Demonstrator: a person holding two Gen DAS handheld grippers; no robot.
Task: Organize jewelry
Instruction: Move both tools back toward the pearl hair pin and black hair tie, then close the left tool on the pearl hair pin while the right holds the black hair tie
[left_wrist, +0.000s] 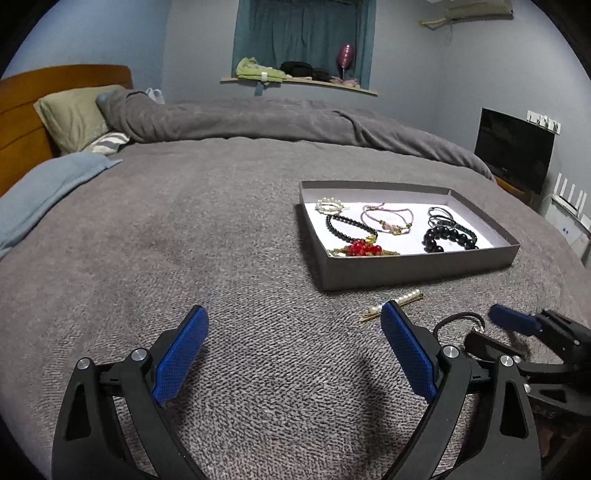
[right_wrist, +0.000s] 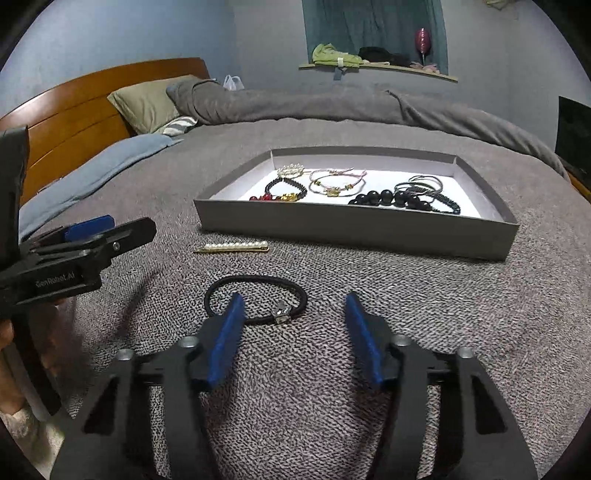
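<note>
A shallow grey box (left_wrist: 417, 271) (right_wrist: 354, 225) with a white floor lies on the bed and holds several bracelets and a pearl clip. A pearl hair pin (left_wrist: 397, 301) (right_wrist: 232, 246) lies on the blanket in front of the box. A black hair tie (right_wrist: 255, 295) (left_wrist: 458, 319) with a small metal charm lies nearer. My right gripper (right_wrist: 293, 306) is open just above the blanket, its left fingertip over the tie's near edge. My left gripper (left_wrist: 293, 314) is open and empty, left of the pin; it also shows in the right wrist view (right_wrist: 110, 230).
The grey blanket (left_wrist: 184, 240) covers the bed. Pillows (left_wrist: 74, 118) and a wooden headboard (left_wrist: 22, 110) lie at the far left, with a blue cloth (left_wrist: 44, 192) nearby. A dark TV (left_wrist: 513, 147) stands at the right, and a window shelf (left_wrist: 295, 79) holds clutter beyond.
</note>
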